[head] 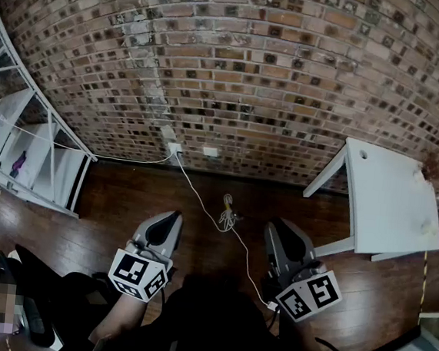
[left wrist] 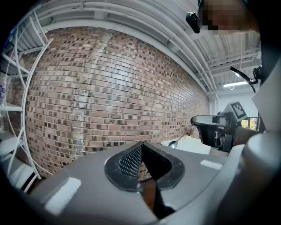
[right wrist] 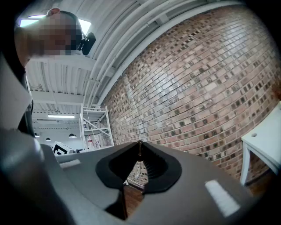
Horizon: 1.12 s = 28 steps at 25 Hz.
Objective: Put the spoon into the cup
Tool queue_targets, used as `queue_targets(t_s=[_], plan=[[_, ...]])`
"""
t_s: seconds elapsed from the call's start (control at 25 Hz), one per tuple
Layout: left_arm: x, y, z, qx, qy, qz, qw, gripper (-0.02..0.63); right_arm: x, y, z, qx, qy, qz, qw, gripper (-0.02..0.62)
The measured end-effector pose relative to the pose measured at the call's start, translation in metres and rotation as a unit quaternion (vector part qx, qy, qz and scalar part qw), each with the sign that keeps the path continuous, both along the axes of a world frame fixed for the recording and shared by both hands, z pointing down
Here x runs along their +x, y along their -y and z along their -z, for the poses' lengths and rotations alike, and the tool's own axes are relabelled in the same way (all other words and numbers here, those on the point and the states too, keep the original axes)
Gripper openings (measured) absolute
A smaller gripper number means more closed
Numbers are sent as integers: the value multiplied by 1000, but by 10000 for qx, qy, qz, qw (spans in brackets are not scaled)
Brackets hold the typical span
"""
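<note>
"Head view first: we face the wall (head: 230, 64), with floor (head: 124, 200) below us and the table (head: 387, 195) off to our right."

"Agreed. Our 2 grippers sit low, well apart from that table. Left gripper (head: 173, 219) is clenched on nothing, jaws pressed together."

"Right gripper (head: 276, 230) grasps the spoon (left wrist: 172, 143). Left gripper view shows the bowl reaching out past its tips; right gripper view shows a thin sliver of handle nipped at the very tip."

"So the spoon hangs in the air in our right grip. The cup we find in no view; small bits (head: 428, 226) lie on the table, too blurred for us to name."

"Then we judge this as the carry. Little handle is caught, so we should keep the squeeze firm, turn toward the table, find the cup first, then lower the bowl end in straight."
</note>
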<state>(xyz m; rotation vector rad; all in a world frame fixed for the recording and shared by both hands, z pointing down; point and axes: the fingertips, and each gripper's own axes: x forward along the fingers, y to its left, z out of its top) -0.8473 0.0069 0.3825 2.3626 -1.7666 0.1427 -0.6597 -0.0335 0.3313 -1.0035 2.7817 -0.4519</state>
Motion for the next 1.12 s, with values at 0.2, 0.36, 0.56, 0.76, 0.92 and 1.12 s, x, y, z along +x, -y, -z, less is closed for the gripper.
queue_targets(t_s=[0.2,0.36,0.56,0.76,0.92,1.12], plan=[[31,9,-5,122,-20,-95,9999,-6,20,6,-9,18,-58,205,9998,44],[45,-1,-13,57,-147,-233,9996,-6,22,1,-15,-33,-52,117,9999,44],[37,-17,-13,30,-162,-330,9993,-6,22,-15,-2,65,-83,-80,9999,44],[22,-38,-23,17,-284,-363,9989,-6,22,-40,-7,0,-259,-234,9994,44],[29,-53,-28,-2,-352,-578,9977,-6,25,-60,-8,-44,-340,-247,9991,44],[58,-57,-20,66,-317,-615,9976,-6,52,-68,-7,-32,-269,-331,9991,44]])
